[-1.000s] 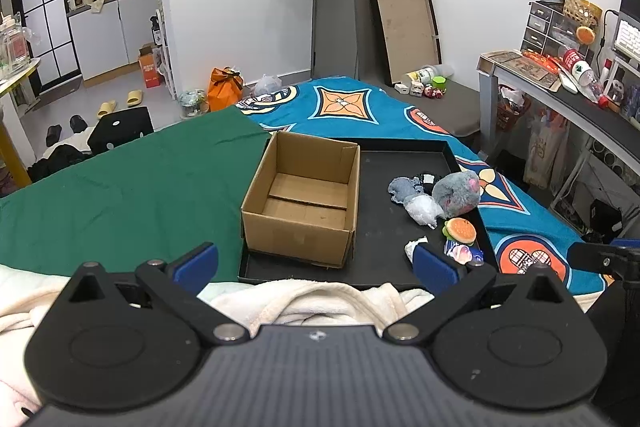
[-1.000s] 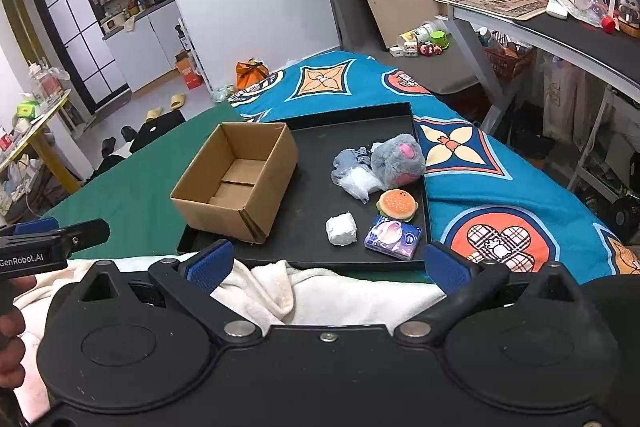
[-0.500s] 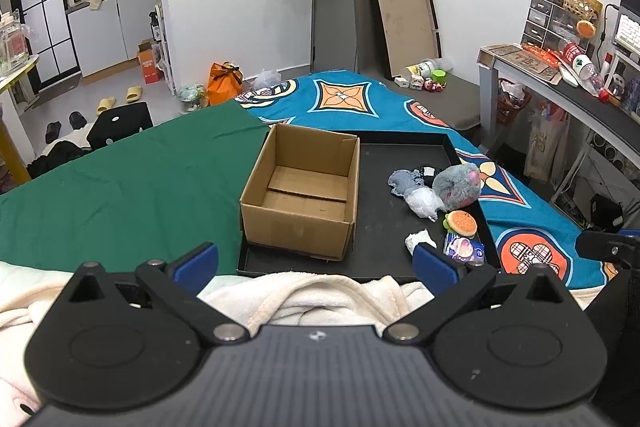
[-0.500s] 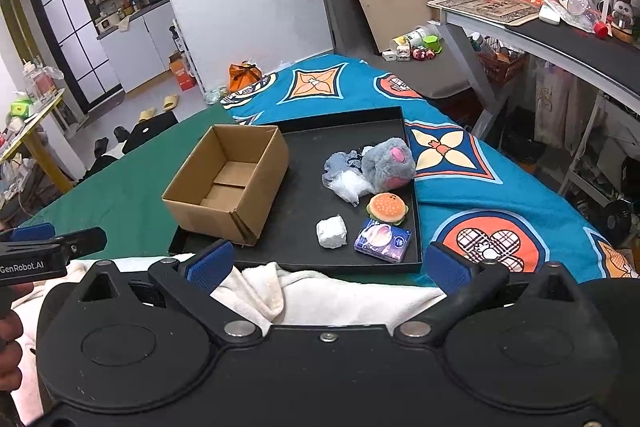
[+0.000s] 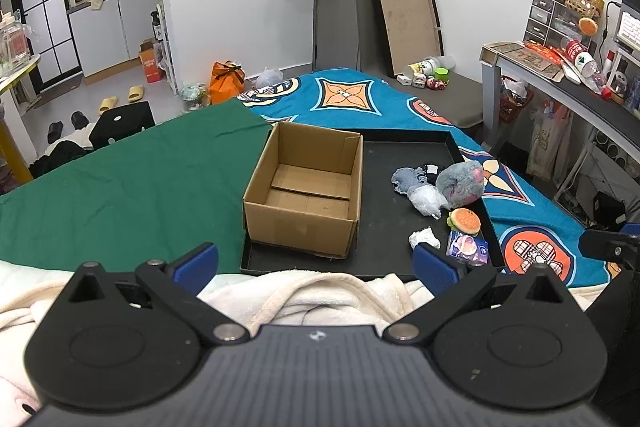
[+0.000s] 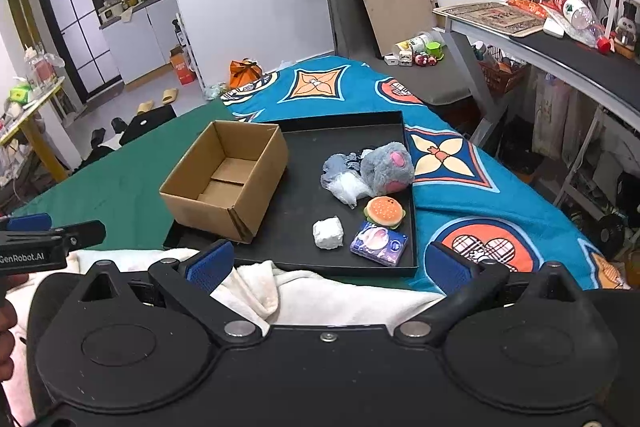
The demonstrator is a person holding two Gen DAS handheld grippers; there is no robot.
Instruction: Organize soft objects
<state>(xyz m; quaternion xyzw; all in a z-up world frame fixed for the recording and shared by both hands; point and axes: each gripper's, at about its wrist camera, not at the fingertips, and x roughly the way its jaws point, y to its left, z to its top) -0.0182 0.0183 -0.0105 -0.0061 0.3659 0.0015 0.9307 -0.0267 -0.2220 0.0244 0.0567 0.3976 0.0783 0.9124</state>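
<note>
An empty cardboard box [image 5: 306, 187] [image 6: 224, 177] stands on the left of a black tray [image 5: 400, 155] [image 6: 304, 187]. On the tray's right lie a grey plush [image 5: 460, 183] [image 6: 388, 167], a grey-blue cloth [image 6: 338, 163], a crumpled plastic bag [image 6: 348, 187], a burger toy [image 5: 464, 221] [image 6: 384, 211], a white wad [image 5: 424, 237] [image 6: 328, 233] and a tissue pack [image 5: 468, 247] [image 6: 378, 243]. My left gripper [image 5: 316, 263] and right gripper [image 6: 326, 263] are both open and empty, held back from the tray's near edge.
A cream blanket [image 5: 312, 291] lies under both grippers. The tray sits on a bed with a green cloth [image 5: 120, 187] and a blue patterned cover [image 6: 480, 195]. A desk [image 6: 560, 59] stands to the right. A doorway and floor clutter lie beyond.
Both grippers have drawn back and risen a little, so the tray and box look smaller and farther. Nothing on the tray has moved.
</note>
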